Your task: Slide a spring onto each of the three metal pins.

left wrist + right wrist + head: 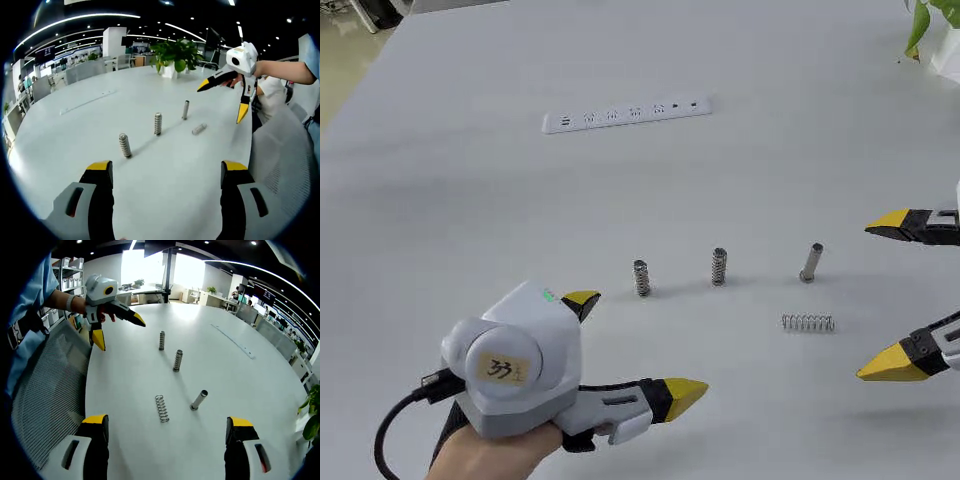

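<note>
A wide, pale table [470, 200] takes up the head view; its top is plain and matt, with a white power strip [625, 114] lying far back and the leaves of a potted plant [920, 25] at the far right corner. Three metal pins stand upright in a row near the middle; the left pin [641, 278] and the middle pin [719, 266] each wear a spring; the right pin [811, 262] is bare; a loose spring [808, 322] lies flat on the near side of it, close but not touching. The left gripper [633, 343], held in a hand [485, 455] at the near left, has its jaws spread wide and holds nothing; the right gripper [886, 293] comes in from the right edge, jaws likewise wide apart and empty. In the gripper views the room is an open office; long ceiling light strips [75, 20] curve overhead; bright windows [190, 270] stand at the far end; a mesh chair [45, 390] sits at the table's edge.
</note>
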`<action>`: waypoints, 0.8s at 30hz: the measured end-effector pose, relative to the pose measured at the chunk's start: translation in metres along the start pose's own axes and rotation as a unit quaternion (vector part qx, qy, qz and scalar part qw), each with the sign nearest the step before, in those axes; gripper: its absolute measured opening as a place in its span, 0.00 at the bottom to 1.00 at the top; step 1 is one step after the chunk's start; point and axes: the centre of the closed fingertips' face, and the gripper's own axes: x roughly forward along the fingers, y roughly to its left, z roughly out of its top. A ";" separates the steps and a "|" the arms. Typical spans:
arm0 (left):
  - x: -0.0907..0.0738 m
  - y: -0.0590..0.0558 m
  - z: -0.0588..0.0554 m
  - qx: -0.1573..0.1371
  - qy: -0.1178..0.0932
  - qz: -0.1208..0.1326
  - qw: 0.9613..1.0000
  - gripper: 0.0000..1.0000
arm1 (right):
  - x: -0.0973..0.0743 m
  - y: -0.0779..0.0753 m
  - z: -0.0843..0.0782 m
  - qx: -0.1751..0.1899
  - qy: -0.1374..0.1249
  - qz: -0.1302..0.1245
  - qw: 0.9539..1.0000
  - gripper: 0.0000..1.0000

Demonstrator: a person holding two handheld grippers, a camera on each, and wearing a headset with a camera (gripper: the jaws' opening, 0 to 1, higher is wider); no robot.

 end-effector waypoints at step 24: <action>0.018 -0.016 0.000 0.029 0.022 -0.038 0.999 0.87 | -0.034 0.005 -0.034 0.066 -0.025 -0.052 0.996 0.97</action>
